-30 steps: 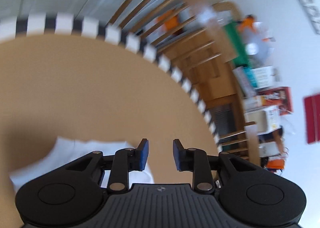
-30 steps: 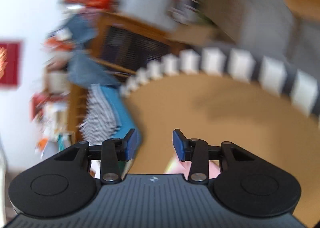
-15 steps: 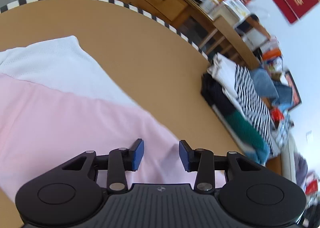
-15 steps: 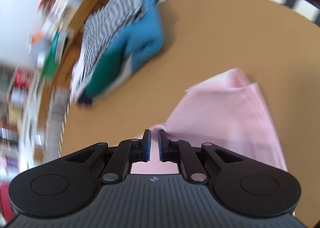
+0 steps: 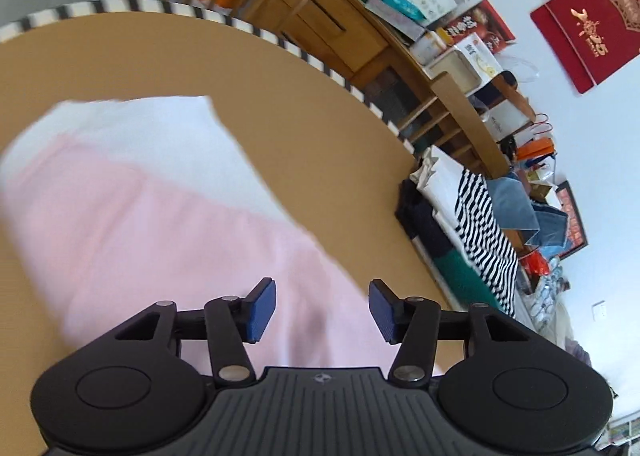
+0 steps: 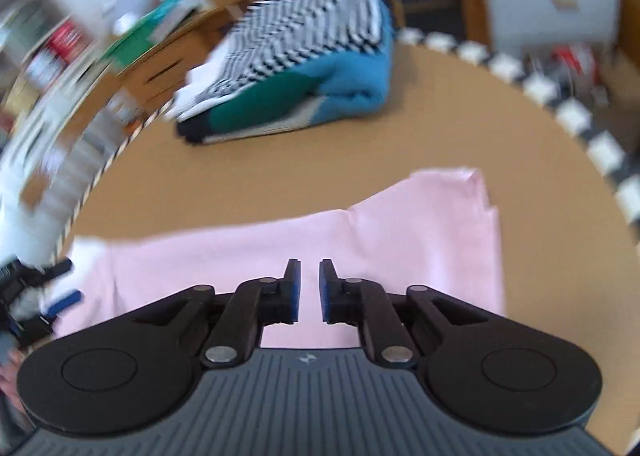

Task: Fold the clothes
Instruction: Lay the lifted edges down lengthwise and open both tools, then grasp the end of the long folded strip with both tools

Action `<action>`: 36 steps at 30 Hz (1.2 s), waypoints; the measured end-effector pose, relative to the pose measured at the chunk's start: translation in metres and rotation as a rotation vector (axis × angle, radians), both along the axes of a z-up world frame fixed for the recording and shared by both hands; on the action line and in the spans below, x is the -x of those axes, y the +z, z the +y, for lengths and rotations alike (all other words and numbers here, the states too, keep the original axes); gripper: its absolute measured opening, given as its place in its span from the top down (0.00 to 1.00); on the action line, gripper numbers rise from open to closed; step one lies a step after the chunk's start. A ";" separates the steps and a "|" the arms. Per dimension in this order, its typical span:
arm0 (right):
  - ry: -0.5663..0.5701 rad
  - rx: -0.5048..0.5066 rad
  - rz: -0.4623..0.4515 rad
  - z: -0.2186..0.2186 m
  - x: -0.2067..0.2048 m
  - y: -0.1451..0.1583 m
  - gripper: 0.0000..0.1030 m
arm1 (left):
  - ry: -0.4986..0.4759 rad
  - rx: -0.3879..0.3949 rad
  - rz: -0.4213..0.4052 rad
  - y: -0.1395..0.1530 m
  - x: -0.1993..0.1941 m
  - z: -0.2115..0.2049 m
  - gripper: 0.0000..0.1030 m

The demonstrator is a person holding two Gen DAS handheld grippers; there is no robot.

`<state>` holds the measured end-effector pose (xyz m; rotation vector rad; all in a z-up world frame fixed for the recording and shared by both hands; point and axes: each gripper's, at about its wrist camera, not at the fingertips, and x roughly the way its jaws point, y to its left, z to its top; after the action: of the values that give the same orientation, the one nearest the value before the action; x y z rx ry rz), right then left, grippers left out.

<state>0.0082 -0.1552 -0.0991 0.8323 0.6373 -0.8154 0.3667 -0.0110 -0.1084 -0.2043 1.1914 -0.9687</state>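
A round tan table (image 5: 168,56) with a black-and-white checked rim carries a pink cloth garment (image 6: 360,240) over a white one (image 5: 160,128) mid-table, and a stack of folded clothes (image 6: 296,88) near its edge.

The left claw (image 5: 322,308) hangs tilted down over the pink garment (image 5: 160,240), jaws opening, nothing between them. The right claw (image 6: 309,290) hovers over it too, jaws opening from a narrow gap, empty.

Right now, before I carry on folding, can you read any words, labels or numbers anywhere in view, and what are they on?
Nothing can be quoted with confidence.
Red wall hanging: gold characters, too distorted to read.
Red box among the clutter: white characters, too small.
Framed picture: print too small.
Right wrist view: background blurred, nothing legible.
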 end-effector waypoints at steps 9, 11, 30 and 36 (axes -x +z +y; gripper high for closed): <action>0.338 0.100 0.067 0.020 0.074 0.010 0.73 | 0.132 -0.077 0.069 -0.014 0.175 0.057 0.45; 0.402 0.073 0.051 0.020 0.092 0.010 0.71 | 0.188 -0.085 0.066 -0.014 0.212 0.055 0.45; 0.738 -0.014 0.187 0.047 0.118 -0.004 0.97 | 0.346 -0.160 0.103 -0.016 0.296 0.070 0.39; 0.699 -0.075 0.032 -0.029 0.135 0.036 0.59 | 0.392 -0.159 0.194 -0.013 0.300 0.069 0.35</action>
<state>-0.1272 -0.1838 -0.0631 0.5987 0.9186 -0.1707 0.0671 0.0582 -0.1214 -0.3951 1.3370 -0.5175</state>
